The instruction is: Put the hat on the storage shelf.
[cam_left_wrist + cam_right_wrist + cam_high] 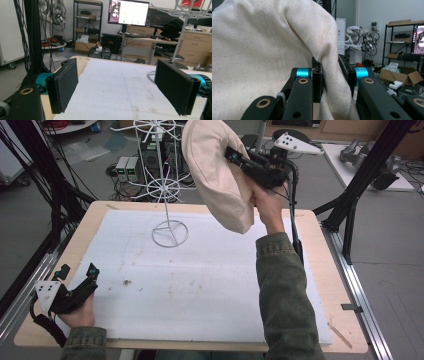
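Risk first. The cream cloth hat [217, 170] hangs in the air at the far right of the table [65, 251], held up beside the white wire rack [162, 185]. The right gripper [235, 157] has it only by a pinched fold: in the right gripper view the jaws stand nearly closed with a ridge of fabric [329, 72] bunched between them, and the rest of the hat droops free below. In my judgement that is a narrow bite on soft cloth, so a quick swing or a snag could pull the fold out and drop the hat onto the white foam mat [200, 270].

The rack is thin wire on a small ring base [170, 234]. Its arms spread wide and the hat is bulky, so a brush from the sagging lower edge could tip or shift the stand. The hat also blocks much of the right gripper's own view, which makes lining it up with a wire arm harder.

The left gripper [92, 272] rests at the near left edge of the mat, jaws spread wide with nothing between them, well apart from the rack and so not placed to steady it.

Containers: none stands on the table. The hat's hollow faces away, so I cannot tell whether anything is inside.
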Demonstrator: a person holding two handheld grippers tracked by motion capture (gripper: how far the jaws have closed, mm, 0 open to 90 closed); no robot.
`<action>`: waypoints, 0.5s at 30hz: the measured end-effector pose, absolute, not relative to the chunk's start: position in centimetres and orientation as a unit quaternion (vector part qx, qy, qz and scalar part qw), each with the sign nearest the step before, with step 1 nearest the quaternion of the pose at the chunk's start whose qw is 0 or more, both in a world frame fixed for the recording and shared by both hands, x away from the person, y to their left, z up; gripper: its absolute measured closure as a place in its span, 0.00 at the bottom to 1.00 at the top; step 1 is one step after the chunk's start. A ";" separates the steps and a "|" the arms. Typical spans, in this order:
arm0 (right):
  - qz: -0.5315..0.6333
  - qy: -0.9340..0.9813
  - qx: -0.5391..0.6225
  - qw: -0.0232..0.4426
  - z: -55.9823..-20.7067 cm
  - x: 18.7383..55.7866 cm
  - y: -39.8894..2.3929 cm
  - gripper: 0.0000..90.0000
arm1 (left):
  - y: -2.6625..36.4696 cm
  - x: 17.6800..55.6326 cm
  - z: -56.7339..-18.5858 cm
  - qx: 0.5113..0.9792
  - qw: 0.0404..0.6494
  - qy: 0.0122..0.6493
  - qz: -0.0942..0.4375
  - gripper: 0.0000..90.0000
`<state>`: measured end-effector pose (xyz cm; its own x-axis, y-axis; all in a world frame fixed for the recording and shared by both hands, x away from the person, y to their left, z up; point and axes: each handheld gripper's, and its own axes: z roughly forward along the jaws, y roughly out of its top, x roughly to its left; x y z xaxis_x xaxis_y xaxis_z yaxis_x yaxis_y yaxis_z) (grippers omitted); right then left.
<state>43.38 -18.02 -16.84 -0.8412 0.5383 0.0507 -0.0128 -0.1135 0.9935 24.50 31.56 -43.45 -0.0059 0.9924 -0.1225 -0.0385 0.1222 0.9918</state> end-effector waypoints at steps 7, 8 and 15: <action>0.718 0.636 0.199 0.198 -14.6 44.4 -15.8 0.85 | 31.5 24.6 -43.5 0.458 0.543 0.521 0.474 0.22; 0.719 0.636 0.198 0.198 -14.3 44.6 -15.5 0.85 | 31.5 24.6 -43.5 0.458 0.543 0.522 0.473 0.22; 0.716 0.643 0.188 0.197 -12.7 45.7 -12.9 0.85 | 31.8 24.4 -43.6 0.452 0.545 0.525 0.472 0.22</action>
<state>45.74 -12.88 -12.69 -0.8522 0.5230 0.0155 -0.0408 -0.0959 0.9946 24.38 31.77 -43.60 0.0038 0.9894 -0.1454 -0.0398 0.1455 0.9886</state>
